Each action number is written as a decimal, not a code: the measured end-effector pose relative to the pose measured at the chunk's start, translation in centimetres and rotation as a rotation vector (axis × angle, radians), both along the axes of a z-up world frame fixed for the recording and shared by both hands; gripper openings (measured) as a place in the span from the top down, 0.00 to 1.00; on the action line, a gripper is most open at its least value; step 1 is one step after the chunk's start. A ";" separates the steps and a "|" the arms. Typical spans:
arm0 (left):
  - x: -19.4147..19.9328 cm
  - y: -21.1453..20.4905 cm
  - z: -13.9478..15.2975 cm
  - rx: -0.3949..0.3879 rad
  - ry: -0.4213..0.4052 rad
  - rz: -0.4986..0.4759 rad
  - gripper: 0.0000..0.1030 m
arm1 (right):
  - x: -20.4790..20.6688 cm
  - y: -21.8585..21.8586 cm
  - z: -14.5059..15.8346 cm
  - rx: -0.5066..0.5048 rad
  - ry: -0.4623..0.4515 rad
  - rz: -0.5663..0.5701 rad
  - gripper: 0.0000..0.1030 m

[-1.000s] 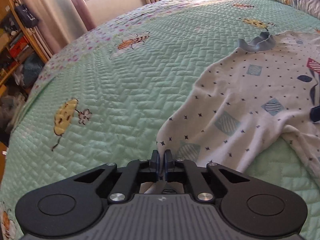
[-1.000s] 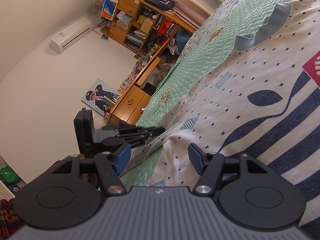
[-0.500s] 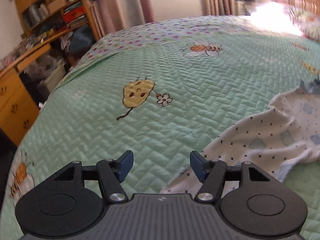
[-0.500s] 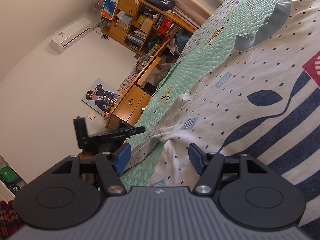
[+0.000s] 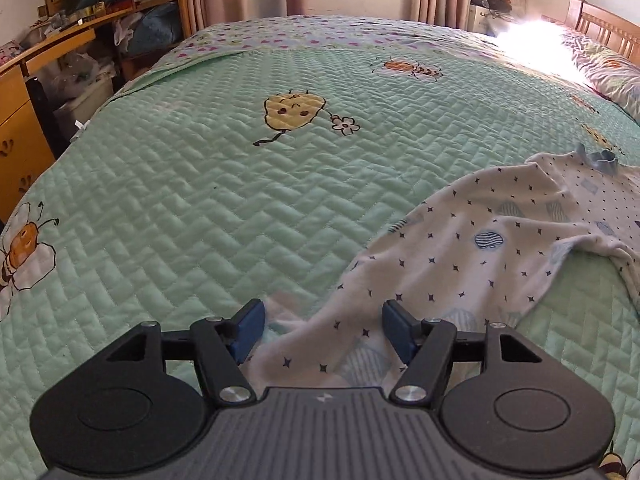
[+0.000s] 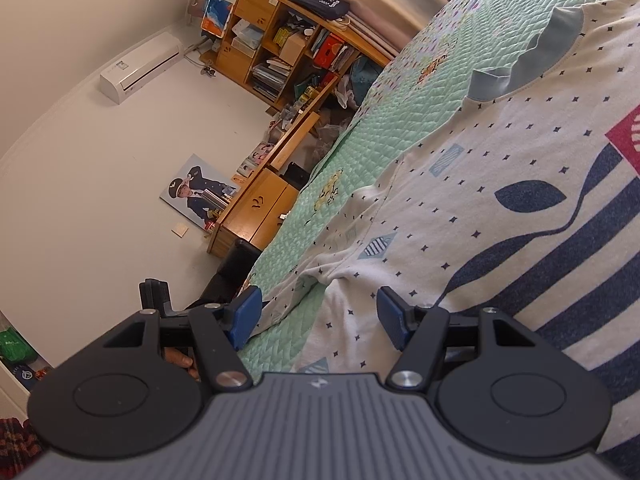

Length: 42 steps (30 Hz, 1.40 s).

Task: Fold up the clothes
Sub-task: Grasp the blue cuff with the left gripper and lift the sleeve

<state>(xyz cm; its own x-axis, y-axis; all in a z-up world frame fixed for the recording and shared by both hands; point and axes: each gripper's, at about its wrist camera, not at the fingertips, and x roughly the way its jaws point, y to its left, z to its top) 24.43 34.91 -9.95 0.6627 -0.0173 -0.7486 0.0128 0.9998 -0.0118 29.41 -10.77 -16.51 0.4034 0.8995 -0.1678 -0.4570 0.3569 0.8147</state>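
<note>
My left gripper (image 5: 323, 332) has just been opening, and its blue pads now stand apart with the sleeve (image 5: 320, 344) of the white star-print shirt (image 5: 492, 248) lying loose between them, neither pad pressing it. I see the shirt spread on the green quilted bed (image 5: 208, 184), to the right of the yellow beehive print (image 5: 294, 111). The shirt's pale blue collar (image 5: 602, 160) lies at its far end.

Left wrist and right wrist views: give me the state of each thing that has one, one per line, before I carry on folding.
left gripper: open, jaws just opened, sleeve end between them, not pinched.
right gripper: open, over the shirt's edge, gripping nothing.
shirt: unfolded, front up on the bed.
sleeve: stretched out sideways, wrinkled, released.
collar: lying flat on the quilt.
</note>
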 end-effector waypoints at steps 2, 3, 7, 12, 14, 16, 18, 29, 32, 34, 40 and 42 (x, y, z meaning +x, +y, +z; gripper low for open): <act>-0.2 0.4 0.4 -0.029 -0.016 0.007 0.34 | 0.0 0.0 0.0 0.001 0.000 0.000 0.37; -0.5 0.7 0.8 -0.052 -0.038 0.018 0.34 | 0.1 0.0 -0.1 0.002 0.001 0.000 0.37; -0.8 1.8 1.2 -0.072 -0.046 0.057 0.32 | 0.1 0.0 -0.1 0.001 0.001 0.000 0.37; -1.0 1.0 -0.1 0.040 0.033 0.015 0.41 | 0.1 0.0 -0.1 0.000 0.000 0.001 0.37; -0.9 0.6 0.1 0.040 0.041 -0.009 0.55 | 0.1 0.1 -0.1 -0.002 -0.001 0.001 0.37; -0.8 -0.2 0.3 0.047 0.056 -0.060 0.78 | 0.1 0.1 -0.1 -0.004 -0.001 0.000 0.37; -0.8 -1.7 0.5 0.118 0.066 -0.104 0.91 | 0.1 0.2 -0.1 -0.006 -0.002 0.000 0.37; -0.3 -2.3 0.5 0.462 0.025 0.001 0.36 | 0.1 0.2 0.0 -0.011 -0.004 0.000 0.37; -0.7 -1.0 1.5 0.444 0.008 0.076 0.20 | 0.1 0.2 -0.1 -0.005 -0.002 0.000 0.37; -1.6 0.5 2.6 0.377 -0.024 0.138 0.20 | 0.1 0.2 -0.1 -0.002 -0.001 0.001 0.37; -7.3 5.8 4.6 -0.010 -0.136 0.411 0.17 | 0.1 0.1 -0.1 0.006 0.002 0.002 0.37; -8.3 6.6 3.5 -0.131 -0.130 0.452 0.16 | 0.1 0.1 -0.1 0.007 0.002 0.002 0.37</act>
